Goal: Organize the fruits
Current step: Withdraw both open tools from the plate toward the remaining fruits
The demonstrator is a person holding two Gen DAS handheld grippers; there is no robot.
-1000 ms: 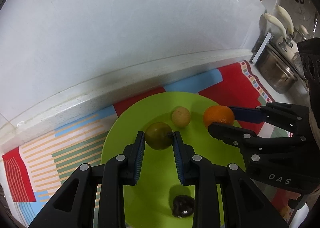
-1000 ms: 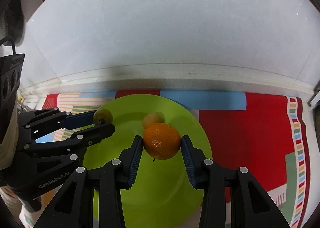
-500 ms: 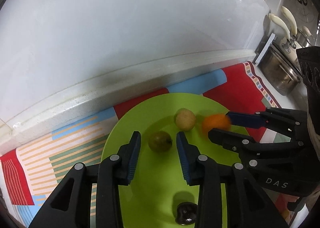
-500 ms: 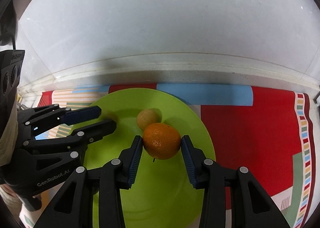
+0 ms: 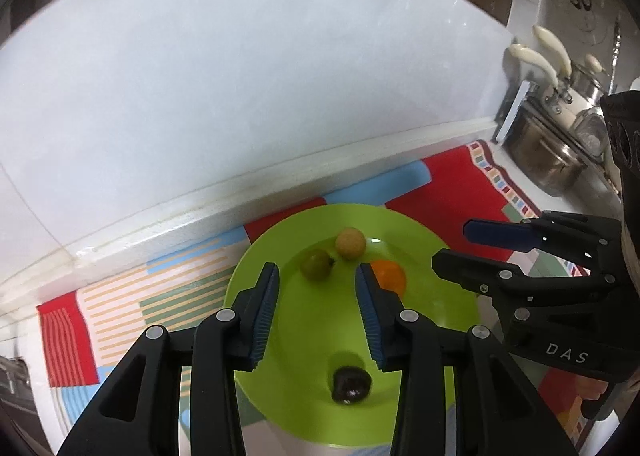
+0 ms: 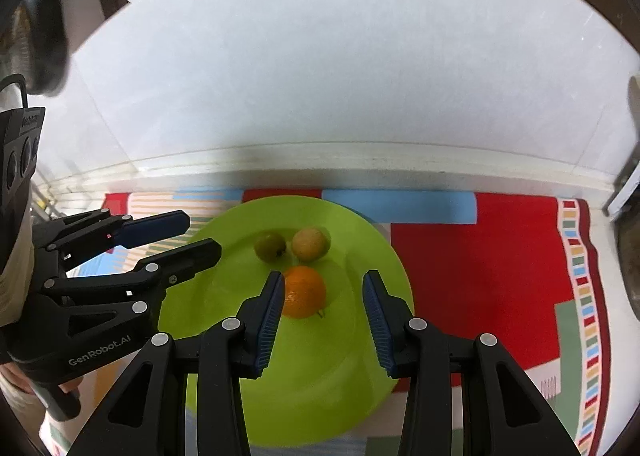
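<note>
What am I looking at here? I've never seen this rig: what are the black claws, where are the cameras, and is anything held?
A person holds a two-finger gripper in each hand; a fisheye camera on each looks along its fingers. One picture is from the left gripper, whose jaws have just been opening, the other from the right gripper. Both hold nothing. On the green plate lie an orange, a green fruit, a yellowish fruit and a dark fruit. The plate sits on a colourful mat.
</note>
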